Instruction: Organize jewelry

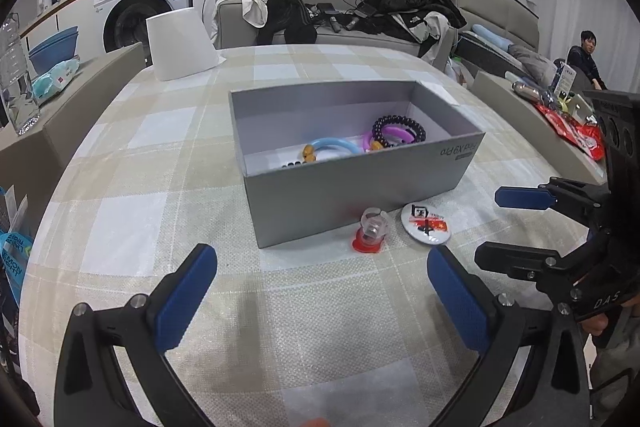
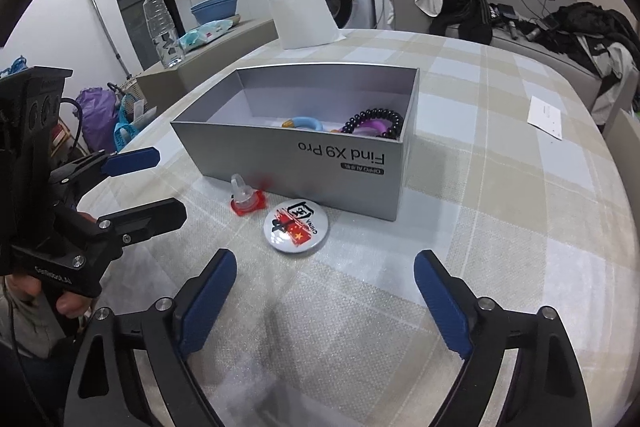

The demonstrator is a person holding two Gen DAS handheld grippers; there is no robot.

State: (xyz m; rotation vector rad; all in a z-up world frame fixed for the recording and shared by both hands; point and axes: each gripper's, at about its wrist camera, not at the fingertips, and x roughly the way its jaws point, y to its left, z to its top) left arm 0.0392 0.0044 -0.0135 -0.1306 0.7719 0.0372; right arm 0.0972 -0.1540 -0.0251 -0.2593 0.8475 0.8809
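A grey box (image 1: 352,195) (image 2: 304,163) stands mid-table with a dark bead bracelet (image 1: 400,125) (image 2: 376,117), a purple ring (image 1: 394,137) and a blue ring (image 1: 334,147) (image 2: 306,123) inside. In front of it lie a clear ring on a red base (image 1: 372,231) (image 2: 246,199) and a round white badge (image 1: 426,223) (image 2: 296,229). My left gripper (image 1: 320,291) (image 2: 148,183) is open and empty, near the table's front. My right gripper (image 2: 324,291) (image 1: 504,227) is open and empty, just short of the badge.
The table has a checked cloth (image 1: 168,163). A white upturned container (image 1: 180,43) (image 2: 304,19) stands at the far edge. A white card (image 2: 546,117) lies at the right. A water bottle (image 2: 162,27) stands on a side ledge. A sofa with clothes (image 1: 352,11) is behind.
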